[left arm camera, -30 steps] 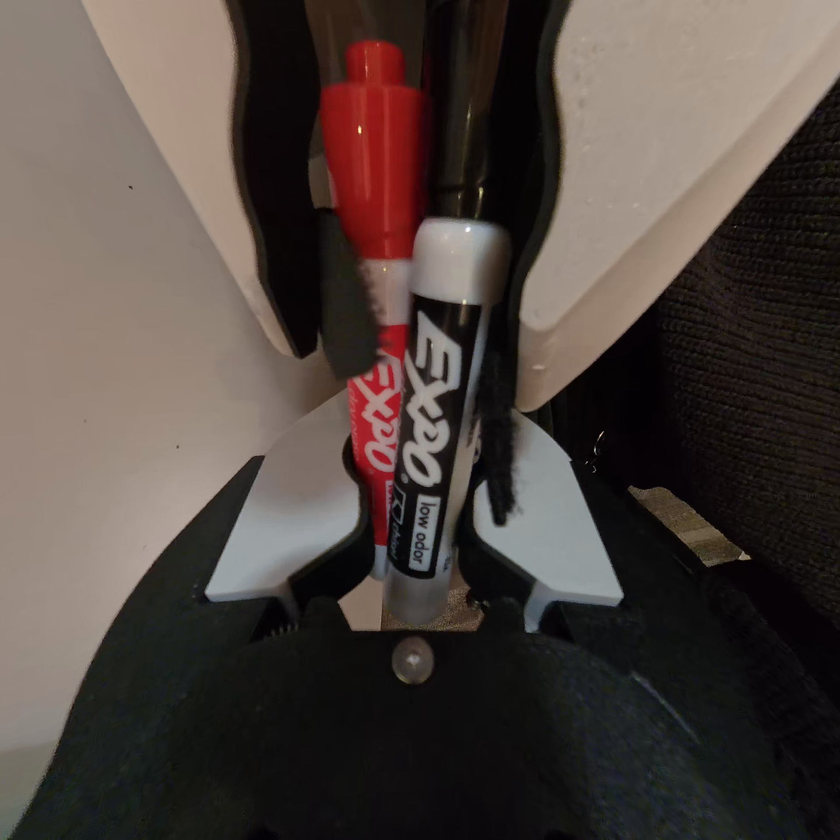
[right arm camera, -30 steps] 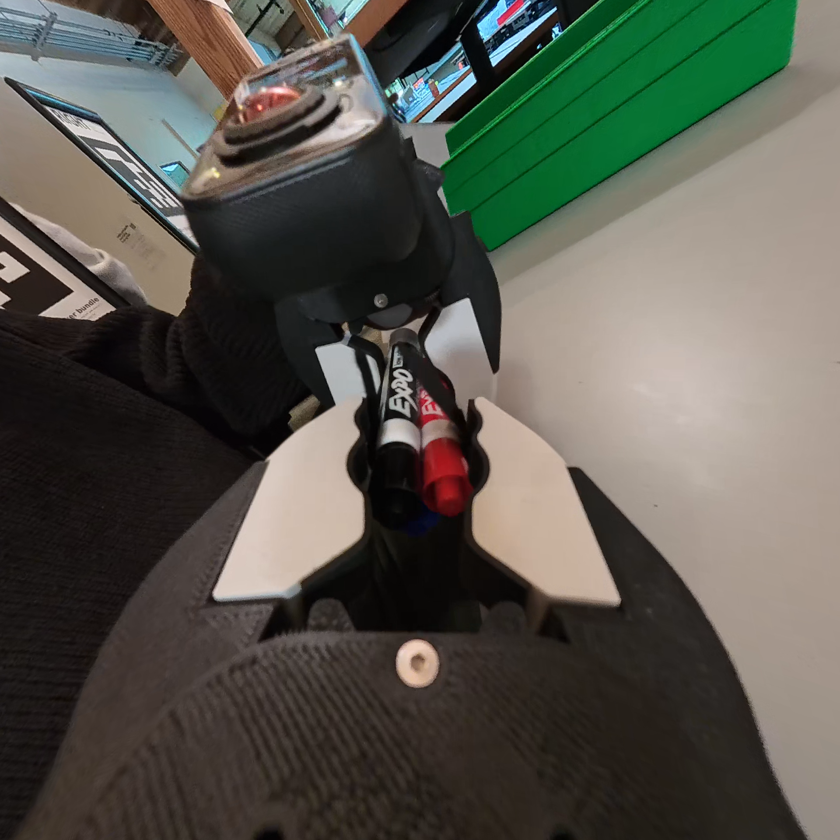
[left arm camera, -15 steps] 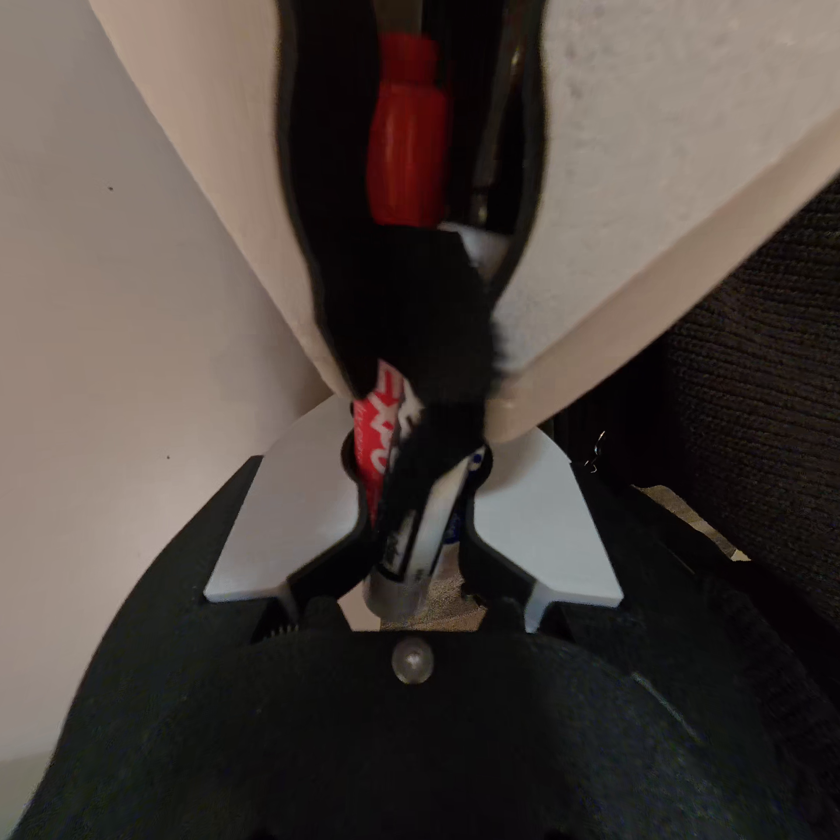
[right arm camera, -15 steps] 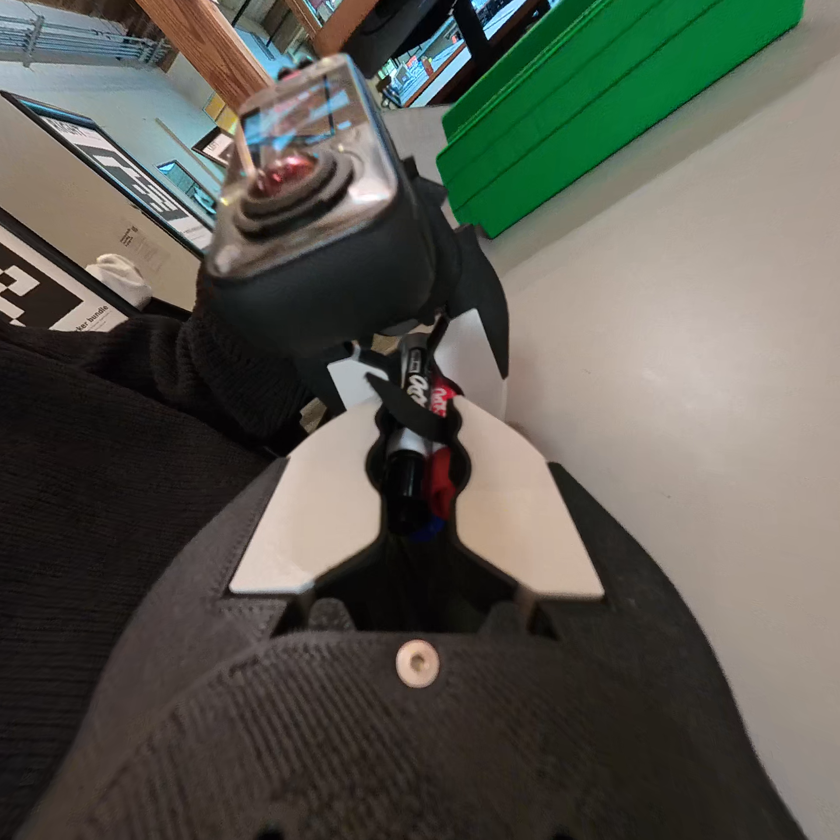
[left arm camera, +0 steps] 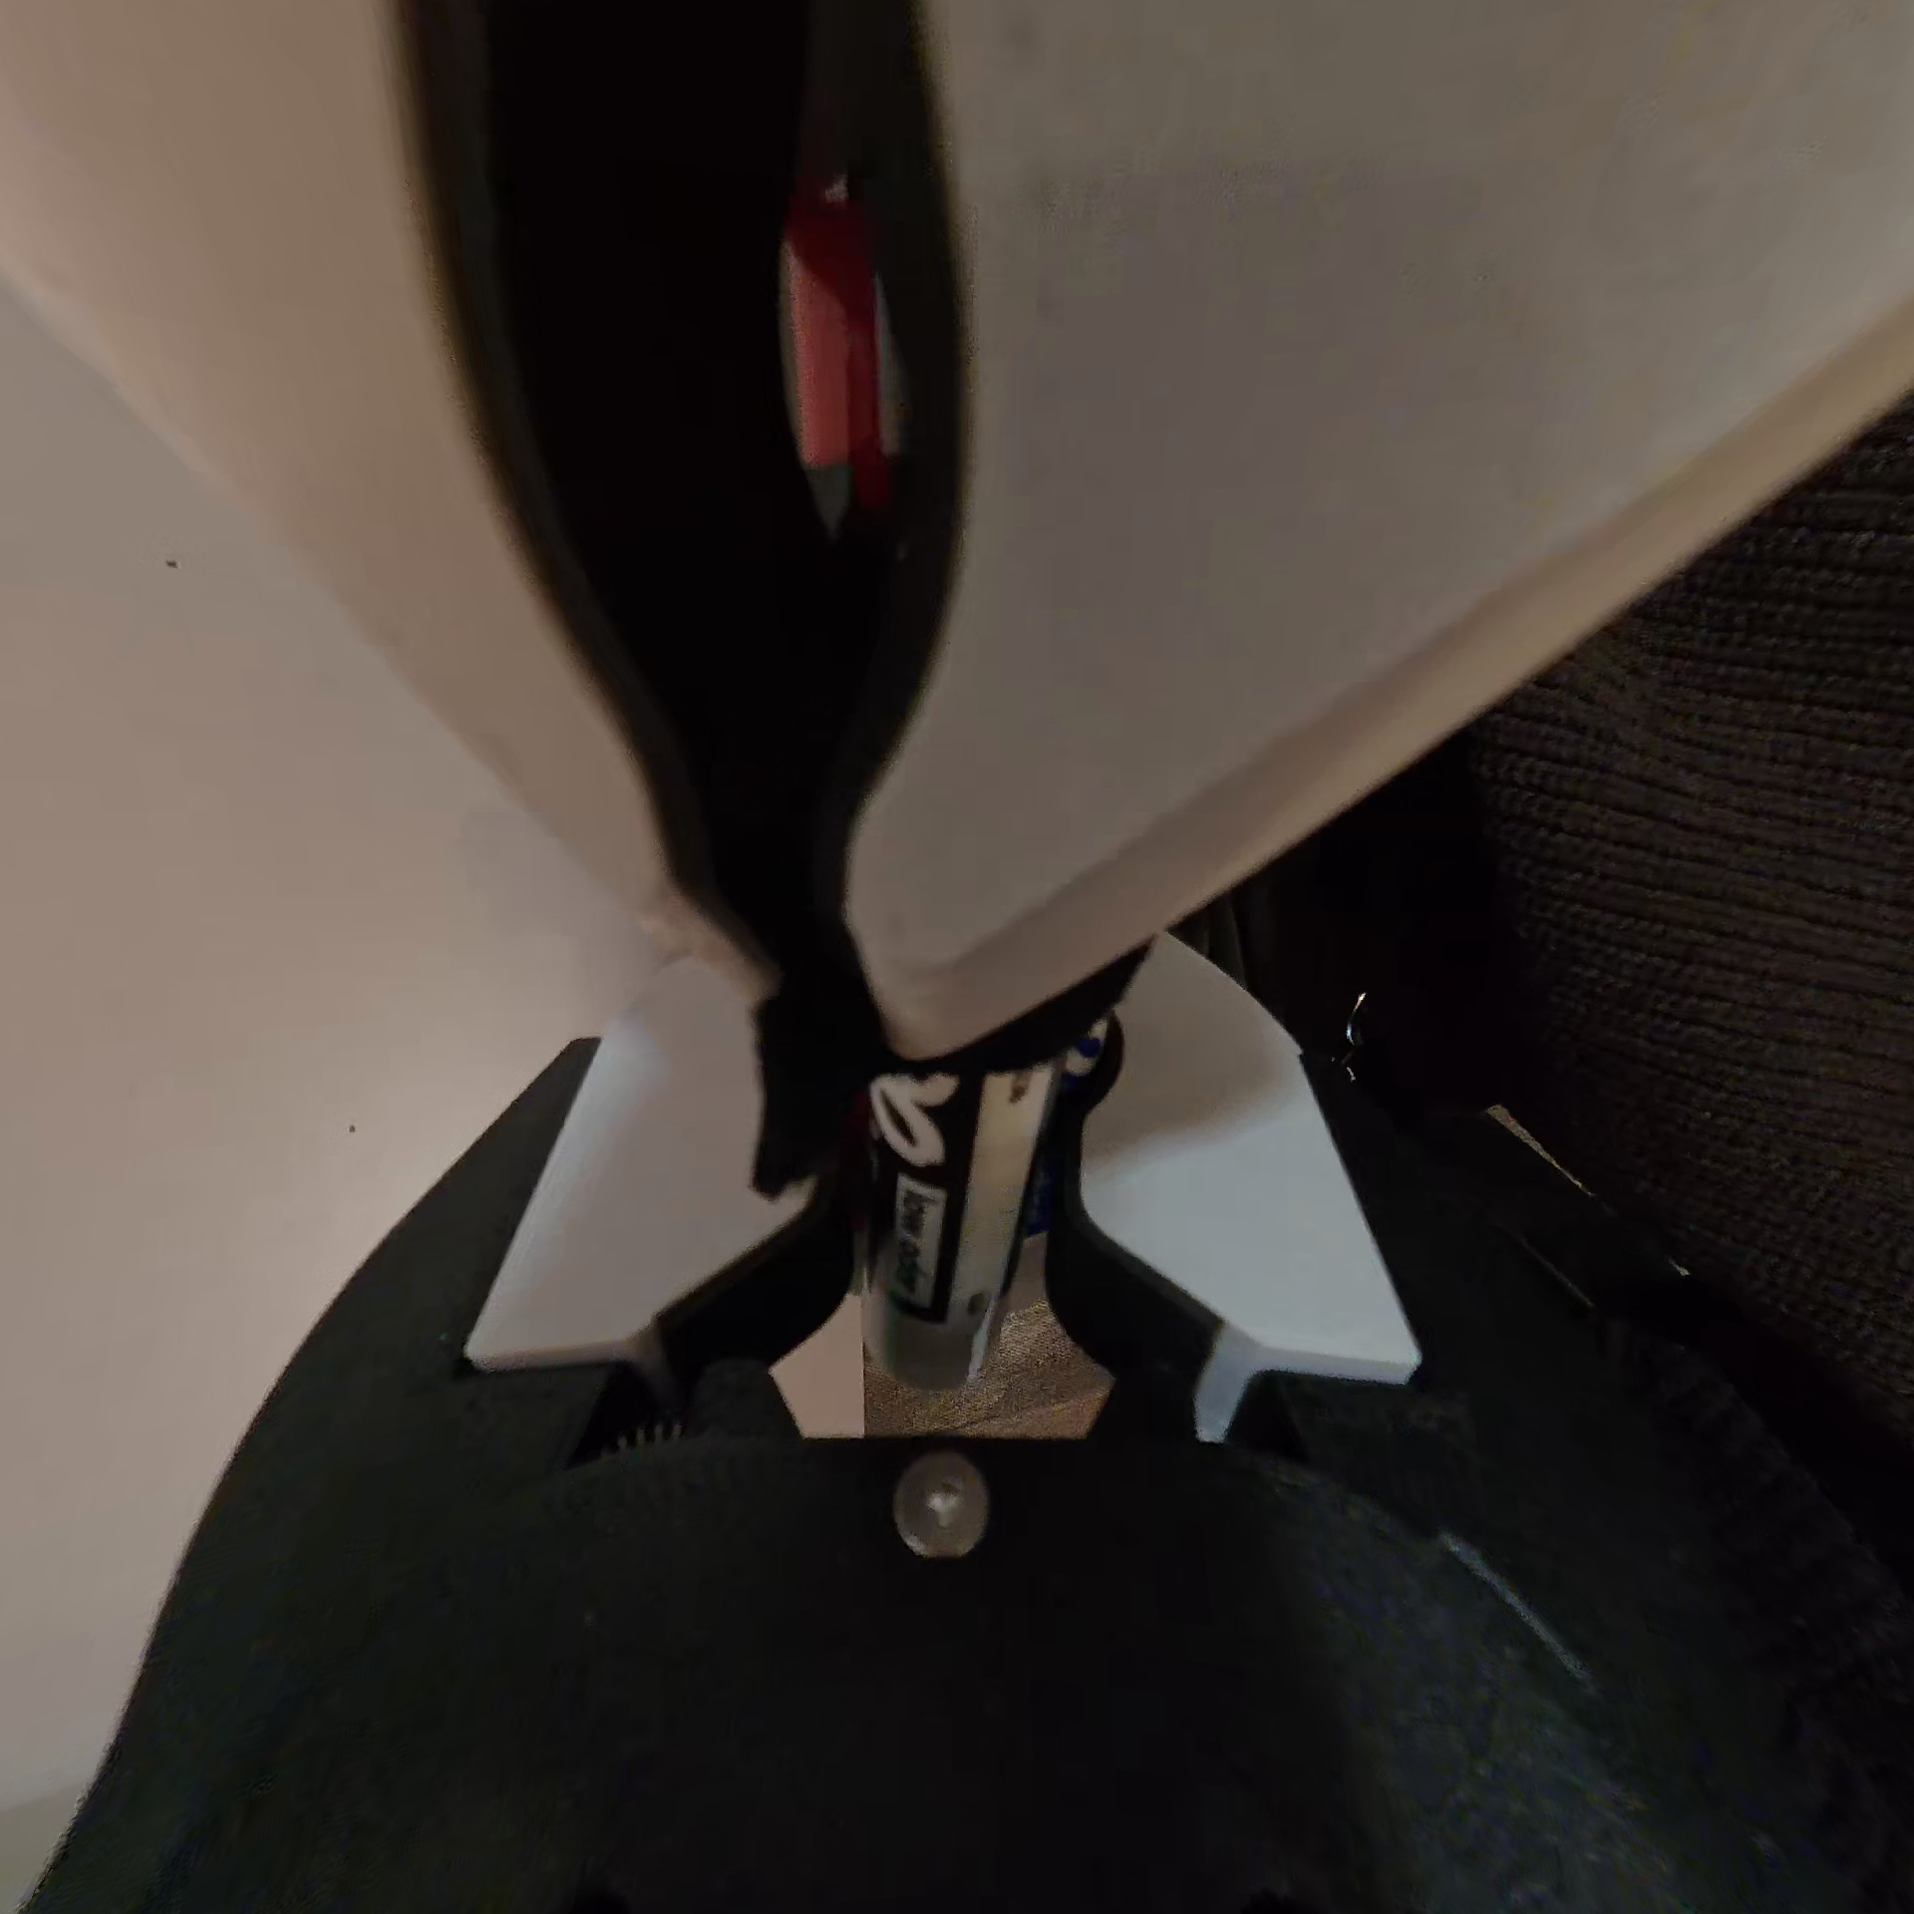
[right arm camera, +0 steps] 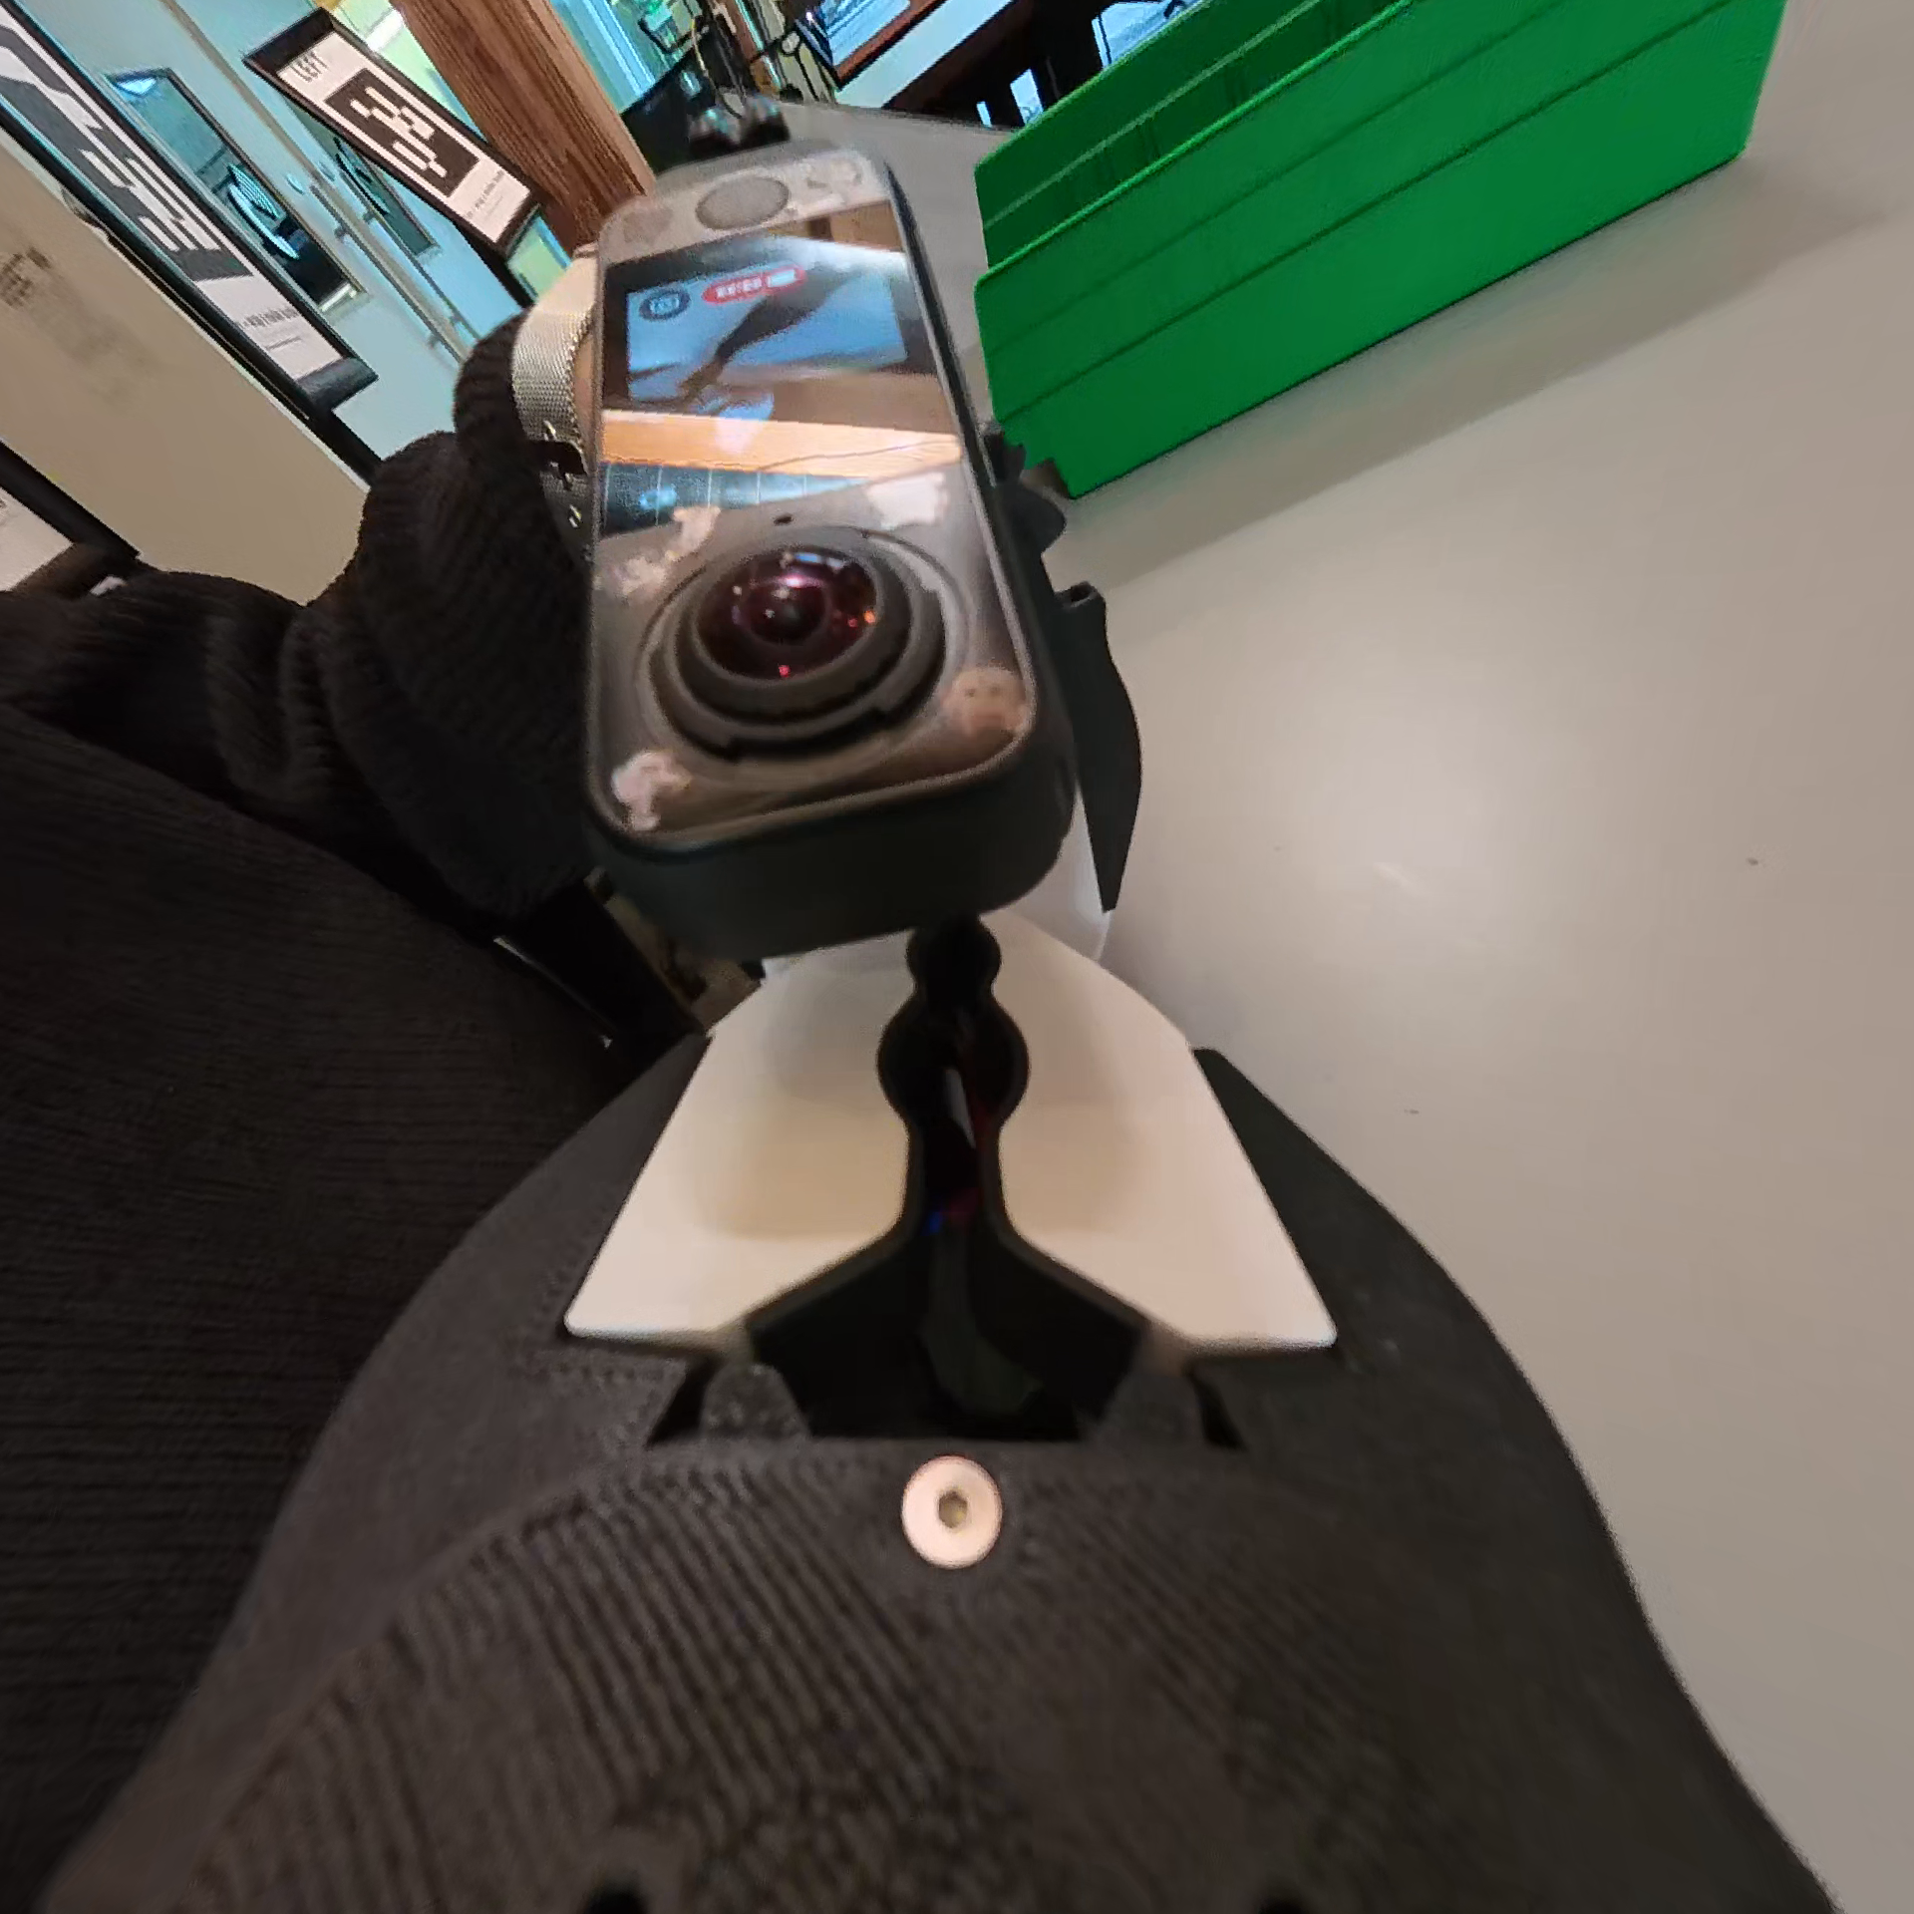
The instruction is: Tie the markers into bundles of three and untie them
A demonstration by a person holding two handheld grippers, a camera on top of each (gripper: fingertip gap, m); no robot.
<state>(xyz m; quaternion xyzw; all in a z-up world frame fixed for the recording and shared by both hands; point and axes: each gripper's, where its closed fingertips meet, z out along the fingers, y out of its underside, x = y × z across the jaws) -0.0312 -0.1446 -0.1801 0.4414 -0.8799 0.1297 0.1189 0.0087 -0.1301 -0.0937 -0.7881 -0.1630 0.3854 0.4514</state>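
The three markers are held as a bundle between the two tools, lifted clear of the grey table. The left gripper is closed on the near ends of the barrels, the black-labelled marker uppermost, a blue one only just seen beside it. The right gripper is brought nose to nose with it; its fingers are drawn almost together and a black strap is pinched at their tips, with the red marker glimpsed in the gap behind. Whether the markers themselves are also clamped there cannot be told. The step is judged to be work on the strap, wrapping or unwrapping. Steady tension is called for next, with the left grip kept firm. A green bin is seen at the far right.
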